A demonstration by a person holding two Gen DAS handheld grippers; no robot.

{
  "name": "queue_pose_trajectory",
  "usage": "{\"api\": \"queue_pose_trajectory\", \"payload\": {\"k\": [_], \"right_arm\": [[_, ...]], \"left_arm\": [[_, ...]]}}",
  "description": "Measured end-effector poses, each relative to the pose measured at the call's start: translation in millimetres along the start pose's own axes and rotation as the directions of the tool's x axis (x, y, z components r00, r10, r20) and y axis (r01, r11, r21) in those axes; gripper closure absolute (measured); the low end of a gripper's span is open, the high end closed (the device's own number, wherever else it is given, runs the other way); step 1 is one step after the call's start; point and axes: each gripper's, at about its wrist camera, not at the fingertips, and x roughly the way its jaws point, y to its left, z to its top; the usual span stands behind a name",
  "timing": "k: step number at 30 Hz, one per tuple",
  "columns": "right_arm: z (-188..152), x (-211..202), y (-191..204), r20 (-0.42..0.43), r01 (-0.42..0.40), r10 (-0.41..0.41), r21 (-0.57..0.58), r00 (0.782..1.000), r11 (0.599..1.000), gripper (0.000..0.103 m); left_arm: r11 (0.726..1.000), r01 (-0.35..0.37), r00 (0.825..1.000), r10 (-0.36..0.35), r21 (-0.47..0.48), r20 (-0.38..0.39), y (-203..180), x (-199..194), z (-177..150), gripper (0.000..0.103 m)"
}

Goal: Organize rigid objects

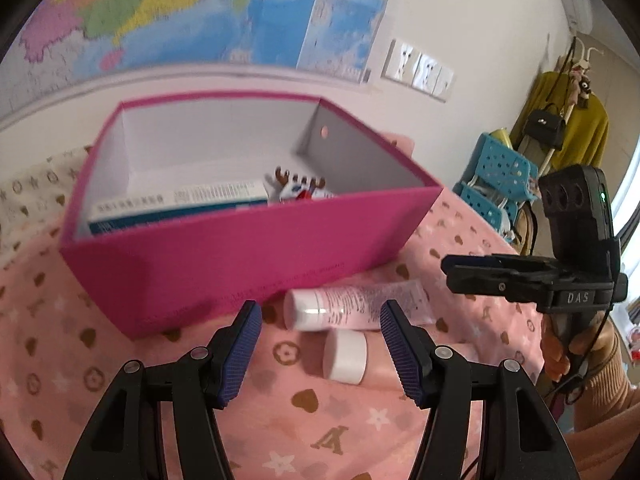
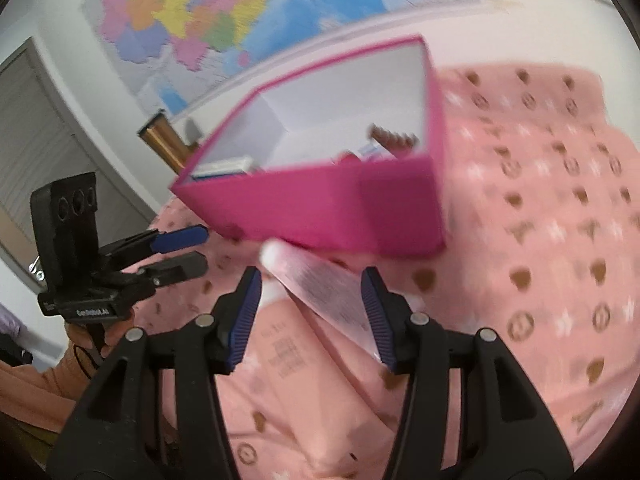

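Both grippers hang over the pink patterned cloth with jaws apart and nothing between the pads: the left gripper just near of a white-capped pink tube and a second white cap, the right gripper above the same tube. "DAS" is readable on the right gripper's body, "GenRobot.AI" on the left's. Beyond the tubes stands the open magenta box, holding a printed carton at left and a reindeer figure at right; their print is too blurred to read.
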Motion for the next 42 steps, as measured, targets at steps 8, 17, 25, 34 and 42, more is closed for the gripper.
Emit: {"api": "queue_pose_trajectory", "payload": {"k": [8,17,25,34,42], "right_arm": [[-23.7,10.6,-27.7,-0.044,0.059,-0.055,0.096,0.998,0.994,0.048],[-29.2,19.8,-40.0,-0.055,0.066,-0.059,0.142,0.997,0.988,0.046],[-30.0,24.4,-39.2,-0.059,0.053,-0.045,0.139,0.997,0.989,0.046],[-30.2,26.9,-37.7,-0.058,0.042,-0.034,0.135,0.998,0.99,0.046],[-28.2,30.9,-27.8,-0.06,0.04,-0.034,0.098,0.998,0.994,0.046]], "left_arm": [[1.0,-0.008,0.999,0.008,-0.013,-0.042,-1.3,22.2,-2.3,0.04],[1.0,-0.014,0.998,0.012,-0.024,-0.068,3.5,33.7,-2.5,0.04],[1.0,0.005,0.997,-0.006,-0.014,-0.081,-2.1,40.6,1.6,0.046],[1.0,0.019,0.995,-0.02,-0.016,-0.102,-6.1,44.6,3.0,0.046],[1.0,0.019,0.994,-0.017,0.017,-0.108,-18.6,45.0,3.4,0.047]]}}
